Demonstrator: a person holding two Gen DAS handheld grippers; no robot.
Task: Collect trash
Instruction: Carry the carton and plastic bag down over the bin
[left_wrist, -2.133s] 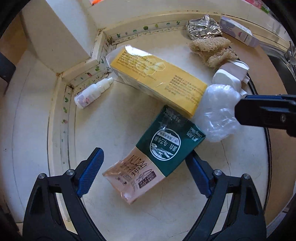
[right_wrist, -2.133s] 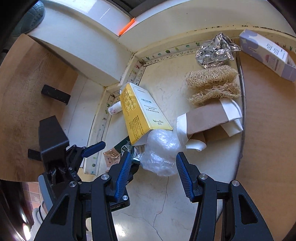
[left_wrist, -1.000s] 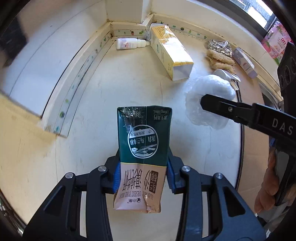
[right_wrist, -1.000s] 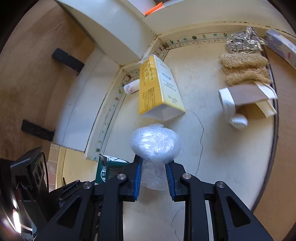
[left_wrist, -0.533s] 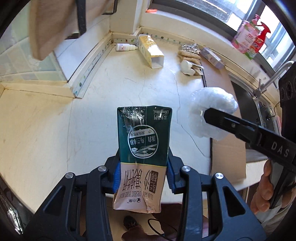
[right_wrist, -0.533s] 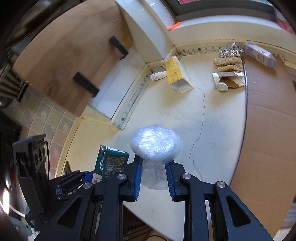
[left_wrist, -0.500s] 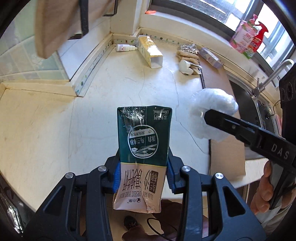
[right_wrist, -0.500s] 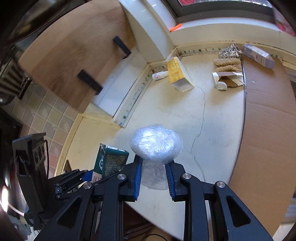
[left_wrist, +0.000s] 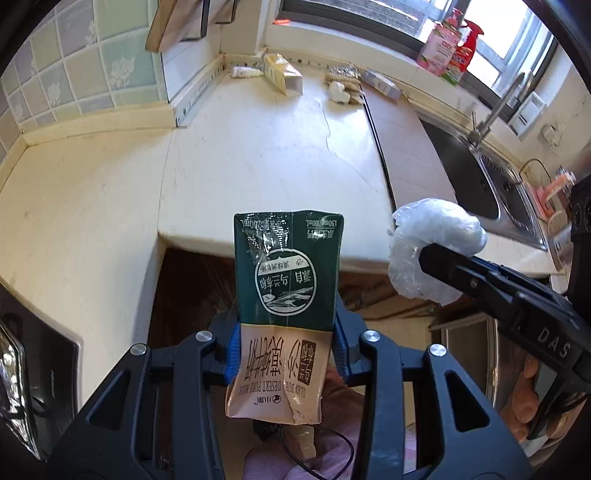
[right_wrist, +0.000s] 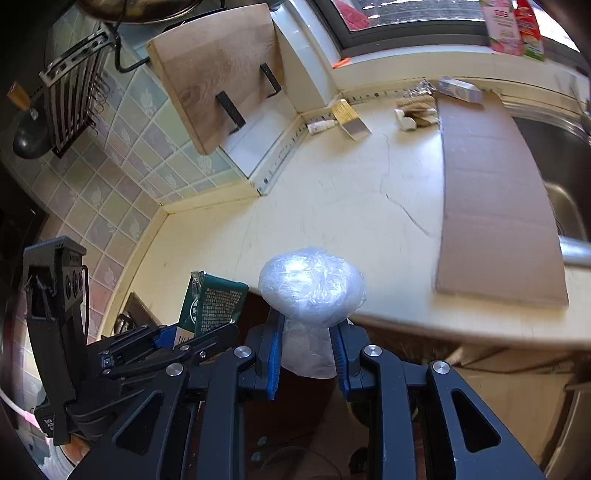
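Note:
My left gripper (left_wrist: 286, 345) is shut on a flattened green and tan milk carton (left_wrist: 286, 280), held in the air past the counter's front edge. My right gripper (right_wrist: 306, 347) is shut on a crumpled ball of clear plastic wrap (right_wrist: 312, 282), also off the counter's edge. The plastic ball (left_wrist: 432, 240) and the right gripper's finger show at the right of the left wrist view. The carton (right_wrist: 214, 302) and left gripper show at the lower left of the right wrist view.
On the cream counter (right_wrist: 332, 192), far back, lie a yellow box (right_wrist: 349, 116), a small white bottle (right_wrist: 321, 126), a loofah and paper scraps (right_wrist: 413, 110), foil and a purple box (right_wrist: 460, 89). A cardboard sheet (right_wrist: 491, 192) lies by the sink (left_wrist: 476, 177). A cutting board (right_wrist: 218, 70) hangs on the wall.
Both grippers closed on the carton and the plastic ball, lifted them and pulled back from the far corner until both hang beyond the counter's front edge.

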